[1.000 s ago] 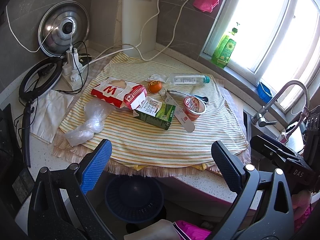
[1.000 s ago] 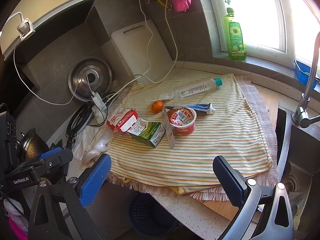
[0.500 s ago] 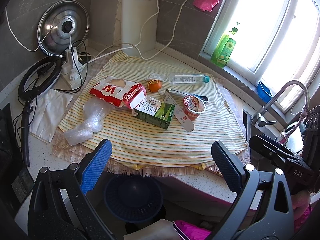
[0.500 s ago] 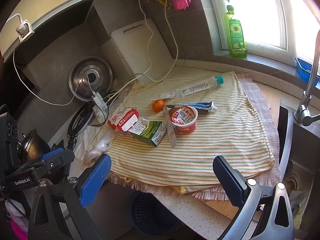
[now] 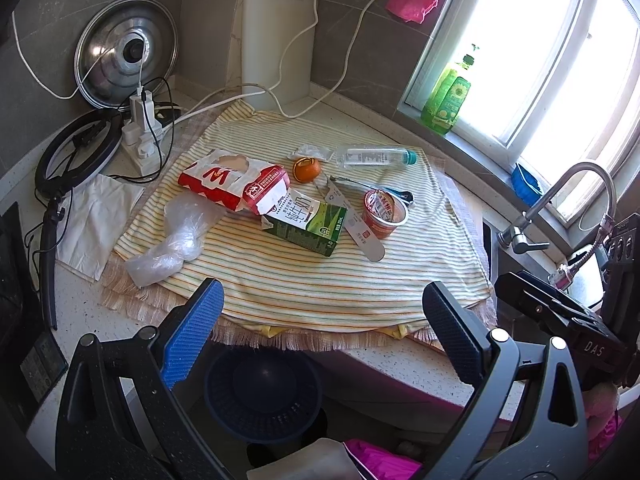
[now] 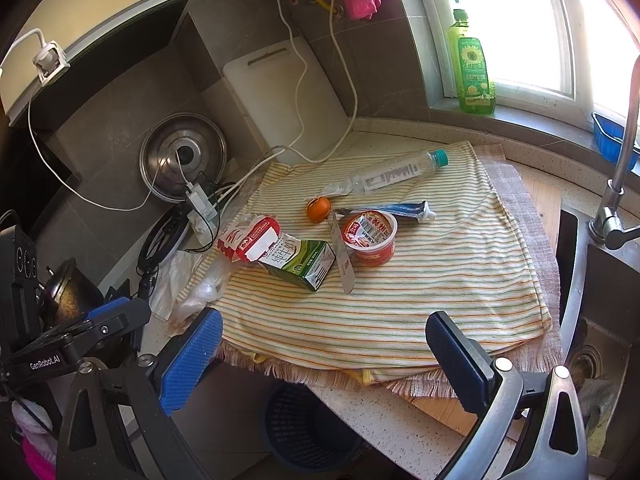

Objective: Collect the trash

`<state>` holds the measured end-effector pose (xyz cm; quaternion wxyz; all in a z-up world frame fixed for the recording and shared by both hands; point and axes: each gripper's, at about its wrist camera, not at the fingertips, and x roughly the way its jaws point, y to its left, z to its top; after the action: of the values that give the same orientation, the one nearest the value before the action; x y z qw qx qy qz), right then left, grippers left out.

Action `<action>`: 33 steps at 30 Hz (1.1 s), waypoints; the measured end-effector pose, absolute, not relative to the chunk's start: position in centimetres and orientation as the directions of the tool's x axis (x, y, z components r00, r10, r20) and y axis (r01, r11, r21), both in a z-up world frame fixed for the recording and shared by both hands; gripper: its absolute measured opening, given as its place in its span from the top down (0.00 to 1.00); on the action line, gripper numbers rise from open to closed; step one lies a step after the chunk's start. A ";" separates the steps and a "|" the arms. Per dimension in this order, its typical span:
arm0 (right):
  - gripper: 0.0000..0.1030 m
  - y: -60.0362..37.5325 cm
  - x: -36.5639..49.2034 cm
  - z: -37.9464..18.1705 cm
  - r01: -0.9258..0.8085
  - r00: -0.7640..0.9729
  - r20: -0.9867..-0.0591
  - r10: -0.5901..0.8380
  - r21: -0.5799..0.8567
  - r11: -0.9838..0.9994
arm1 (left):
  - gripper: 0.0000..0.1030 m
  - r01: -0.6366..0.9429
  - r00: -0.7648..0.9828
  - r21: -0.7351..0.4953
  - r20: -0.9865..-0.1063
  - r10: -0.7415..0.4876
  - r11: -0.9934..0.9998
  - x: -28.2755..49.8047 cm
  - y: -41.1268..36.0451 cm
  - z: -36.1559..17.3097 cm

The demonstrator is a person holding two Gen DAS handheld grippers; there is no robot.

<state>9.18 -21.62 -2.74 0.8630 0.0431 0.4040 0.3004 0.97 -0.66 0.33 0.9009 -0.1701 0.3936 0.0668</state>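
Observation:
Trash lies on a striped cloth (image 5: 312, 280) (image 6: 420, 292): a red snack bag (image 5: 232, 182) (image 6: 248, 238), a green milk carton (image 5: 306, 220) (image 6: 300, 262), a red cup (image 5: 384, 212) (image 6: 370, 234), an orange peel (image 5: 307, 169) (image 6: 319, 209), a clear bottle (image 5: 374, 157) (image 6: 396, 170), a tube (image 6: 400, 208), a flat strip (image 5: 356, 228) (image 6: 344, 264) and a crumpled plastic bag (image 5: 176, 240) (image 6: 204, 292). A dark blue bin (image 5: 262, 392) (image 6: 310, 428) stands below the counter edge. My left gripper (image 5: 320, 320) and right gripper (image 6: 324, 344) are open and empty, hovering before the counter's front edge.
A pot lid (image 5: 126, 50), cutting board (image 5: 278, 40), power strip with cables (image 5: 140, 136) and ring light (image 5: 76, 148) stand at the back left. A white tissue (image 5: 94, 220) lies left of the cloth. Sink and faucet (image 6: 616, 184) are at right; a soap bottle (image 6: 472, 68) stands on the sill.
Both grippers have drifted slightly; the views shift a little. The trash has not moved and both grippers stay open.

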 end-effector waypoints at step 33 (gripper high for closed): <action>0.00 -21.6 9.2 -2.7 -0.488 0.485 -0.673 0.558 0.322 0.812 | 0.02 -0.260 0.679 -0.269 -0.734 -0.022 0.928 1.0 -0.8 0.2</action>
<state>9.22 -21.55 -2.74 0.8607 0.0434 0.4063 0.3037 0.95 -0.76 0.21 0.8988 -0.1785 0.3950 0.0660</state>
